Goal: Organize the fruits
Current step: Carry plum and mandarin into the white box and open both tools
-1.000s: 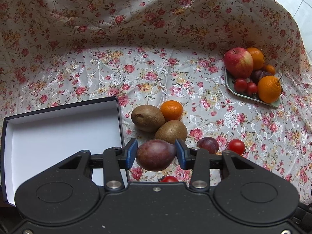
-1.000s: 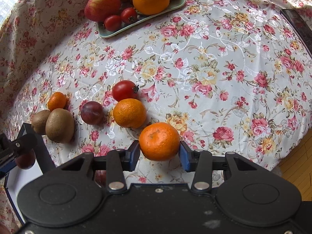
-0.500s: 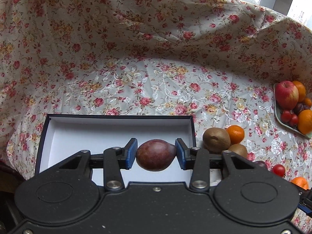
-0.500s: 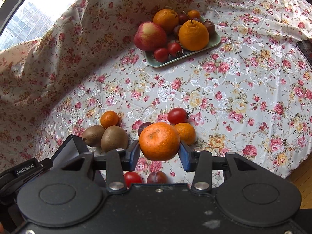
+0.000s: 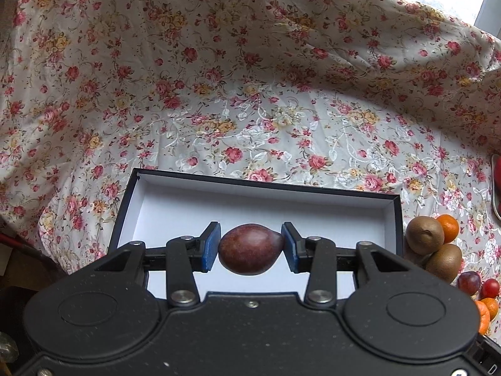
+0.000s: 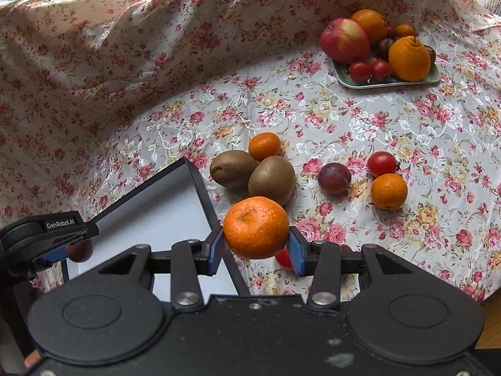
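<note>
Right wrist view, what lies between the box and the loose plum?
Two kiwis touching each other, between the box and plum; a small mandarin sits behind them.

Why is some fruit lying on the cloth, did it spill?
Loose fruit, like two kiwis and a plum, sits scattered on the tablecloth, outside the tray and the box. Nothing looks squashed or damaged.

Shiny floral cloth (image 6: 344, 119); matt black box (image 5: 395, 219) with white paper-like lining; fuzzy brown kiwis (image 6: 271, 180).
</note>
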The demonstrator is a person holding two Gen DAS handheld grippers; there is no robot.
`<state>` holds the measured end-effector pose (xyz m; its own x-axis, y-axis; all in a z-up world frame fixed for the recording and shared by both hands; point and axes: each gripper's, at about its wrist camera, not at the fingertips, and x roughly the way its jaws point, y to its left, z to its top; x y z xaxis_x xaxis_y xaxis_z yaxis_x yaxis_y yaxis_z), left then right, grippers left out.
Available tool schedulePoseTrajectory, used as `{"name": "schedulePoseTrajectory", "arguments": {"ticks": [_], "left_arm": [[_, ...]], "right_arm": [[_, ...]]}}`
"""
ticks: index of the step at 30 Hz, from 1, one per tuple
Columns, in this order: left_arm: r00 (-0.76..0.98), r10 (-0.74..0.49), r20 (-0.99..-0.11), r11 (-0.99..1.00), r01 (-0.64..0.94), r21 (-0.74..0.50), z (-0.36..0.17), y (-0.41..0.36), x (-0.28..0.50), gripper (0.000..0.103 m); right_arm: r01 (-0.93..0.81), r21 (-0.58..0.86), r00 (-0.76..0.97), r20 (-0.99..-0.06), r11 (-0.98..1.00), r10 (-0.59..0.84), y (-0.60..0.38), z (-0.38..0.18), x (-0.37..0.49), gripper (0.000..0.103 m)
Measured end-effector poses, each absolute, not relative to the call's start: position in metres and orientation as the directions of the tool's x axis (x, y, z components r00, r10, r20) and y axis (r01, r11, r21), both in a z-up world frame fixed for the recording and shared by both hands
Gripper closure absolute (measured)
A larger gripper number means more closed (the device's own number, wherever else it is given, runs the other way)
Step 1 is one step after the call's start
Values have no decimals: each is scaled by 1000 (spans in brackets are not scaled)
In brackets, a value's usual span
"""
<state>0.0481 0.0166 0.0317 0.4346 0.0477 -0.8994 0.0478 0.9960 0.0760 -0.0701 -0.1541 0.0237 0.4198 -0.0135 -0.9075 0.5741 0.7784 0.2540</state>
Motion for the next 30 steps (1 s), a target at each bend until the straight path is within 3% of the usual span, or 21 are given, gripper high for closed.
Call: {"name": "schedulePoseTrajectory", "arguments": {"ticks": [12,30], "left_arm": [[380,114,-918,993,-32,110,8,79,64,53],[278,54,-959,998,-49,42,-14,121,67,52]], "right_arm": [[495,267,399,-915,827,57,-90,11,-32,58],[393,225,372,-926,892,70,-31,-12,-5,58]]}}
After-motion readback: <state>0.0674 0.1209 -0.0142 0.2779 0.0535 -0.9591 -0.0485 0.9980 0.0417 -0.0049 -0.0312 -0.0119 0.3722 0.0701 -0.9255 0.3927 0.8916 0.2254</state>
